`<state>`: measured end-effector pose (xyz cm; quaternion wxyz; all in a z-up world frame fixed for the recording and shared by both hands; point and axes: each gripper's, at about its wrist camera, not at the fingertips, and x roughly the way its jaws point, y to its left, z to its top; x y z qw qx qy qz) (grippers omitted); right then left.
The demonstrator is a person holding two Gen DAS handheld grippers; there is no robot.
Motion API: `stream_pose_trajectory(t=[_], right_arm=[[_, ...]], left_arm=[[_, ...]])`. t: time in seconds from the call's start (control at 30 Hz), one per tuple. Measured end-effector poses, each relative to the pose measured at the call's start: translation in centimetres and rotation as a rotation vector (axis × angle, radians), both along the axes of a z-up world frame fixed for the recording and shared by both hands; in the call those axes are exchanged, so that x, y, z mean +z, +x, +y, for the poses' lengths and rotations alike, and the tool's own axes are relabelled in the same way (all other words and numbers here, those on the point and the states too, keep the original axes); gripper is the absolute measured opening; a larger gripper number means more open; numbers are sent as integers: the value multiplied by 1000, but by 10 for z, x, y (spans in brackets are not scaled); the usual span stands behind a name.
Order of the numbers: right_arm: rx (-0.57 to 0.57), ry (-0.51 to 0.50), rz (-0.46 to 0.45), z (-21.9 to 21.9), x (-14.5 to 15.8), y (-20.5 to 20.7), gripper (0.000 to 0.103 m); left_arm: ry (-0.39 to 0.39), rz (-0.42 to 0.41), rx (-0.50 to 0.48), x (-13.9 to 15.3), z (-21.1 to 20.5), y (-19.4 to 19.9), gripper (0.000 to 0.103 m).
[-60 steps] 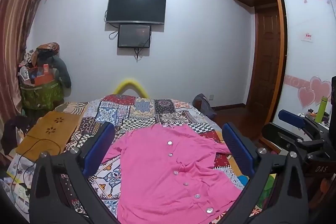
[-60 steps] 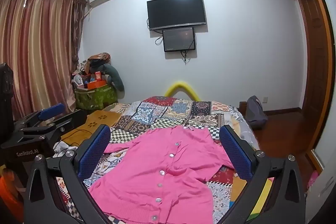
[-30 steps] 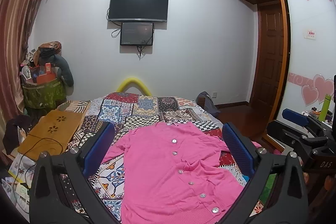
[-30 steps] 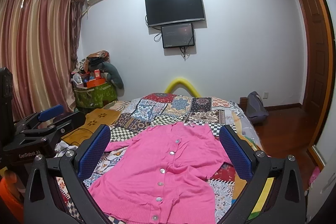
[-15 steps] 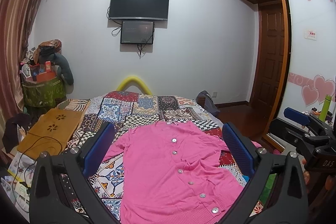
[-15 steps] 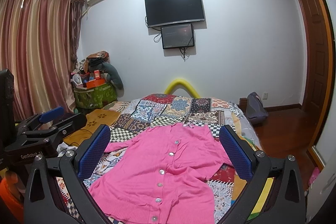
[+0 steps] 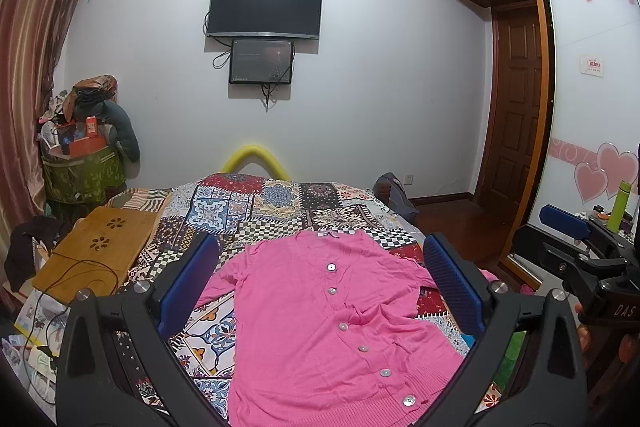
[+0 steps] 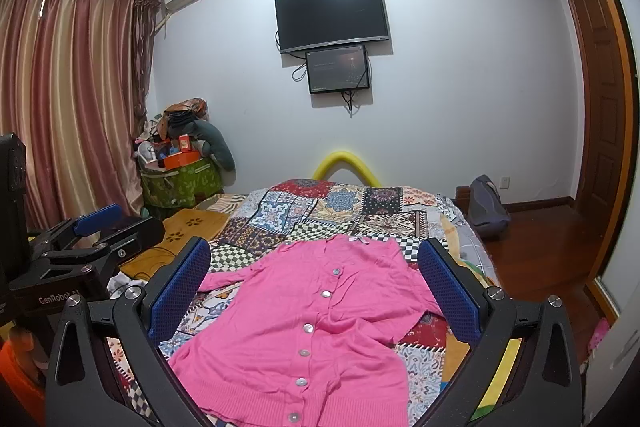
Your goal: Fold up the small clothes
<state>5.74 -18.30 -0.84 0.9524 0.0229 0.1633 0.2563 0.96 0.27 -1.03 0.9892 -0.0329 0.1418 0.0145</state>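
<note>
A pink buttoned cardigan (image 7: pixel 320 323) lies spread flat, front up, on a patchwork bed cover (image 7: pixel 260 203); it also shows in the right wrist view (image 8: pixel 304 327). My left gripper (image 7: pixel 320 275) is open and empty, held above the cardigan's near hem. My right gripper (image 8: pixel 316 275) is open and empty, also above the cardigan. Each gripper shows at the edge of the other's view: the right one (image 7: pixel 576 247) at the right, the left one (image 8: pixel 80 239) at the left.
A wooden lap tray (image 7: pixel 96 251) with a cable lies on the bed's left side. A green laundry basket piled with things (image 7: pixel 80 167) stands in the left corner. A dark bag (image 8: pixel 486 207) sits on the floor at right. A wardrobe (image 7: pixel 592 147) stands at right.
Both views have shifted only slightly; the cardigan lies as before and both grippers stay open and empty.
</note>
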Motion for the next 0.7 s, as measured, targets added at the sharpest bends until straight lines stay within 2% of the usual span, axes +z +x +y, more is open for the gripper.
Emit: stream_pose_trajectory(t=[0.7], right_arm=[[2, 4, 0, -1, 0, -1, 103]], left_arm=[[-9, 1, -2, -1, -1, 0, 103]])
